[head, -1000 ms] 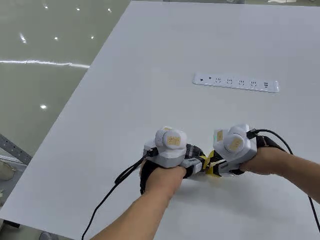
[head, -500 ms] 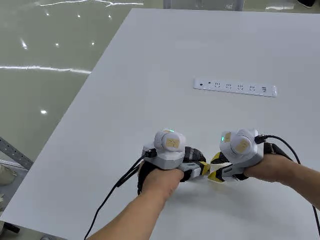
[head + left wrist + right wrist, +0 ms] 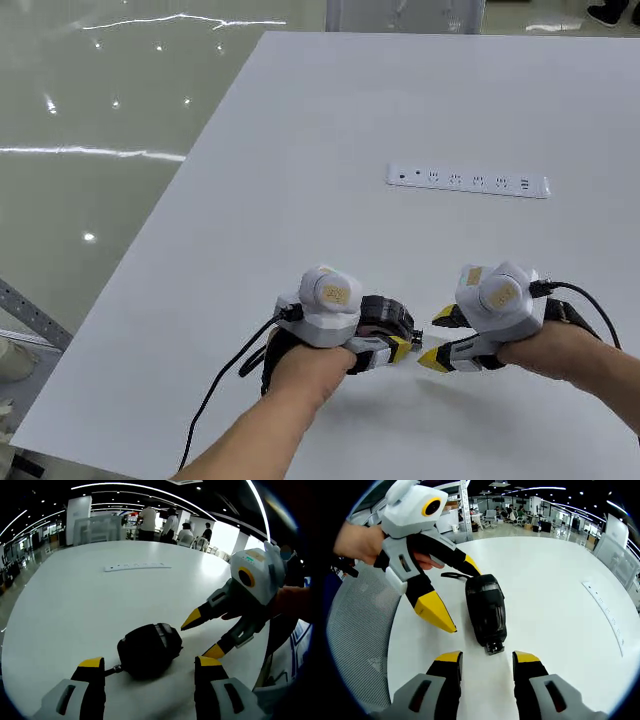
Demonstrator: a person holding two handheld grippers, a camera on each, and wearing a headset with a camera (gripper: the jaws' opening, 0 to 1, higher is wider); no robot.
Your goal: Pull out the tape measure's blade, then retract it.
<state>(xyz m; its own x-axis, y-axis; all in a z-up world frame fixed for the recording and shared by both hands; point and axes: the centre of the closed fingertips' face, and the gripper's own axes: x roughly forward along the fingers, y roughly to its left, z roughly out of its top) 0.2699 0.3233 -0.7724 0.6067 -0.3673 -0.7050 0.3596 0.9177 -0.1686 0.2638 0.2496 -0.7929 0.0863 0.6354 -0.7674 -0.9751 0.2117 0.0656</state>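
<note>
A black tape measure (image 3: 385, 314) lies on the white table (image 3: 330, 150), its blade wound in. In the left gripper view the tape measure (image 3: 150, 650) sits just ahead of my open left gripper (image 3: 150, 662), between the lines of its jaws. In the right gripper view its blade tab (image 3: 494, 647) points at my open right gripper (image 3: 487, 656), a short gap away. From the head view, the left gripper (image 3: 395, 337) is at the case and the right gripper (image 3: 435, 338) stands just right of it, jaws apart and holding nothing.
A white power strip (image 3: 468, 181) lies farther back on the table. The table's left edge (image 3: 140, 230) drops to a glossy floor. Cables (image 3: 225, 375) trail from both grippers toward me. A mesh chair (image 3: 360, 645) is beside the table.
My right gripper has drawn back to the right, away from the tape measure, and the gap between the two grippers has widened. The head camera has shifted too.
</note>
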